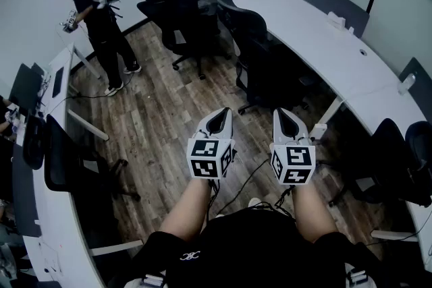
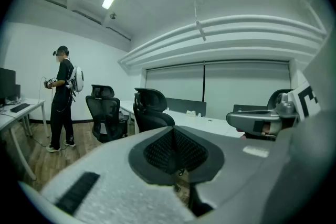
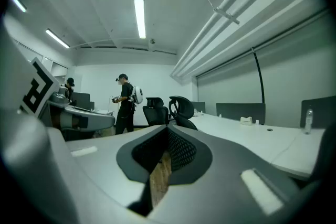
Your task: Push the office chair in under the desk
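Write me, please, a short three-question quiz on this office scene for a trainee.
1. True or false: the left gripper is clamped on the nearest office chair.
2. Where is the standing person? A) seated on a chair B) on the wooden floor, well away from both grippers C) between the two grippers.
3. How do the jaws of the right gripper stand?
Key: 1 false, it is shut on nothing; 2 B; 3 shut, with nothing between them.
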A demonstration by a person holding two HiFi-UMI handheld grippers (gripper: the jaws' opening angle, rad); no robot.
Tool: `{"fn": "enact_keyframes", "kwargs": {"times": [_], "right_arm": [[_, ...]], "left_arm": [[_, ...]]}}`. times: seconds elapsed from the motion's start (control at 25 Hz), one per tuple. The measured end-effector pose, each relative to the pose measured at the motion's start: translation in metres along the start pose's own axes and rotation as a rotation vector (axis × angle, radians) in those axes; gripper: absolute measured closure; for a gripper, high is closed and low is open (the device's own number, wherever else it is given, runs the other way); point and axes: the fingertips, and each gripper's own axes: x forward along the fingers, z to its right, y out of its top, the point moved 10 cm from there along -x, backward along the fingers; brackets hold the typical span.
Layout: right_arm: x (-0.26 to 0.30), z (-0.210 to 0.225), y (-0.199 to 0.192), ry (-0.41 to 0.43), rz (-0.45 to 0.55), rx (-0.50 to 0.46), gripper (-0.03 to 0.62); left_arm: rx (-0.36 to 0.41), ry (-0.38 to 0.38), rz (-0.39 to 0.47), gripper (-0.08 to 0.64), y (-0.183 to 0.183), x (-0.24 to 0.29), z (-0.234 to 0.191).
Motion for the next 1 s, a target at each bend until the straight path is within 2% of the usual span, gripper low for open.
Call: {"fn": "enact_keyframes", "kwargs": {"times": [0.28,0.52,0.72,1.0], "right_arm": [[0.007,0.011,-0.003,0.007,0.0,-0.002,0.584],[0.012,0.024,-0.004,0.01,0.006,0.048,0.583],[0.02,0.031,-0.006,0.034,-0.011,0.001,0.583],[0.044,0.042,-0.005,0.047,-0.007,0.006,0.581]], "left_arm": [[0.017,0.0,-0.004,0.552,0.001,0.013,0.008],[0.009,0.004,-0.004,0.552,0.002,0.023,0.01],[0.002,0.021,-0.023,0.552,-0.004,0.031,0.012],[0.014,0.043,-0.035,0.552,-0.003,0.046,0.003]]}}
